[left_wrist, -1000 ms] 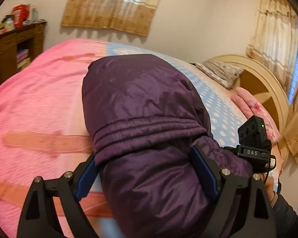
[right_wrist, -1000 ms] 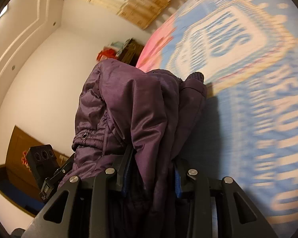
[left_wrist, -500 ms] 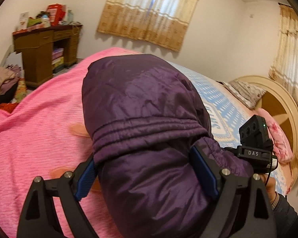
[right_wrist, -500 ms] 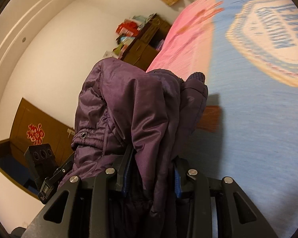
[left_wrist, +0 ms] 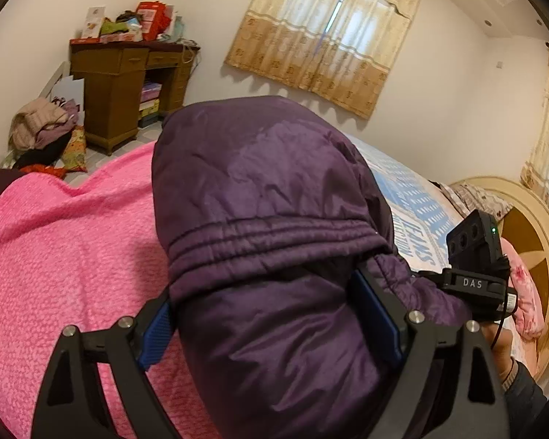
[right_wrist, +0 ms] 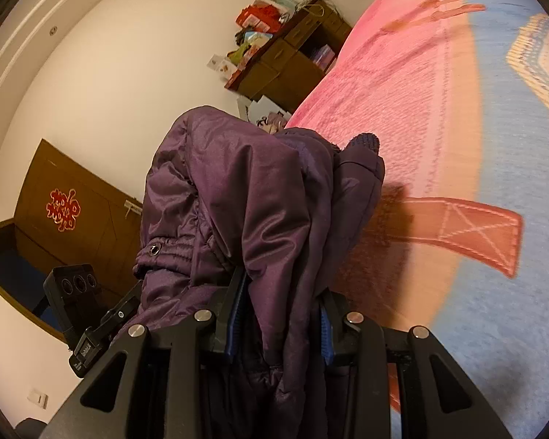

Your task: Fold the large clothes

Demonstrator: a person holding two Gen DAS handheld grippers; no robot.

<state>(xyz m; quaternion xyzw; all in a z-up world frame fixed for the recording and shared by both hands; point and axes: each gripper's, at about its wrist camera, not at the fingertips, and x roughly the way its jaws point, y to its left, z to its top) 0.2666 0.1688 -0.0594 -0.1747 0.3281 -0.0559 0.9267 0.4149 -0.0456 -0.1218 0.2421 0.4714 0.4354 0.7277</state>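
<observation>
Purple padded jacket, bunched, held over a bed.
Bed cover (left_wrist: pixel 55 256): nubbly pink knit, blue printed panel beyond. Jacket (left_wrist: pixel 267 219): glossy quilted nylon, elastic-gathered hem, above the pink section. Left gripper (left_wrist: pixel 274 322): fingers spread wide, clamping a thick fold. Right gripper (right_wrist: pixel 280 314): fingers narrow, pinching thinner layers.

Glossy purple jacket (left_wrist: pixel 267 197), nubby blanket (left_wrist: pixel 55 248)

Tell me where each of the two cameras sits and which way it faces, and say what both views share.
Left wrist: sits behind the left gripper, facing over a pink blanket toward the curtain; a hand shows.
Right wrist: sits behind the right gripper, tilted, facing toward the door.
Shared: the purple jacket clamped in both grippers, the wooden desk.
</observation>
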